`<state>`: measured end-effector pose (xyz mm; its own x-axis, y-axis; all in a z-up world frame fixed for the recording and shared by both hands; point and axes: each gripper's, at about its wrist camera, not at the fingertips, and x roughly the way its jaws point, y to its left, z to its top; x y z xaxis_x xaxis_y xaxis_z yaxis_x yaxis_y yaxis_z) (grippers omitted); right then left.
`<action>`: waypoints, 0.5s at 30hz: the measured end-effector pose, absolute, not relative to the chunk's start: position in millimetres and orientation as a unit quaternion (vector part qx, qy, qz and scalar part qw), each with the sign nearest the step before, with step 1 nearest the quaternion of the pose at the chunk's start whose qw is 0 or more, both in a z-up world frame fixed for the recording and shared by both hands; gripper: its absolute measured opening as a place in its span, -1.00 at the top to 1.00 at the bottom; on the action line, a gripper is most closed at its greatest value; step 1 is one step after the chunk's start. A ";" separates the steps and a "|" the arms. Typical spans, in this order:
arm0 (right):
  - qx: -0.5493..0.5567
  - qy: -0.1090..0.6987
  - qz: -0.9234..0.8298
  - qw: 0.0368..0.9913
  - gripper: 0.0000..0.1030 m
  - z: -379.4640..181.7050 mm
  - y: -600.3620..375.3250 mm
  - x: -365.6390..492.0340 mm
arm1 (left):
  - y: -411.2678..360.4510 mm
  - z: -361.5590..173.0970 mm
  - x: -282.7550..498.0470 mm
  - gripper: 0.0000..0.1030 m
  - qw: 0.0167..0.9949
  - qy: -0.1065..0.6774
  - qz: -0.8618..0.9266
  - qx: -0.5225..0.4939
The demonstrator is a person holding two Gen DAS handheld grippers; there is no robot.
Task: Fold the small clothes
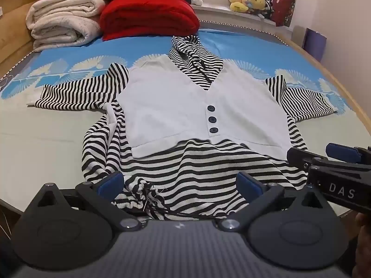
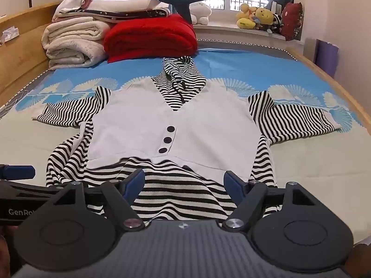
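A small hooded top (image 1: 185,106) lies face up on the bed, sleeves spread out. It has black-and-white stripes and a white vest front with three dark buttons (image 1: 212,119). Its striped hem is bunched near me. My left gripper (image 1: 180,183) is open, its blue pads either side of the rumpled hem and drawstring. My right gripper (image 2: 184,181) is open over the hem's right part, holding nothing. The top also shows in the right wrist view (image 2: 176,125). The right gripper's fingers (image 1: 301,157) reach in from the right in the left wrist view.
Folded white blankets (image 1: 62,20) and a red quilt (image 1: 148,16) are stacked at the bed's far left. Plush toys (image 1: 248,0) sit on the window sill. The wooden bed frame (image 1: 347,92) runs along the right side. The blue patterned sheet (image 1: 243,48) covers the far half.
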<state>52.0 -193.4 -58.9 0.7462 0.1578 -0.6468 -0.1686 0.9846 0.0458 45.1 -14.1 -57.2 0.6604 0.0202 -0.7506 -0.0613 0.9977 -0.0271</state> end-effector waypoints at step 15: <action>-0.009 0.345 0.087 0.935 -0.50 -59.9 -191.3 53.9 | -12.1 -61.7 44.9 -0.99 0.908 0.418 0.023 -0.027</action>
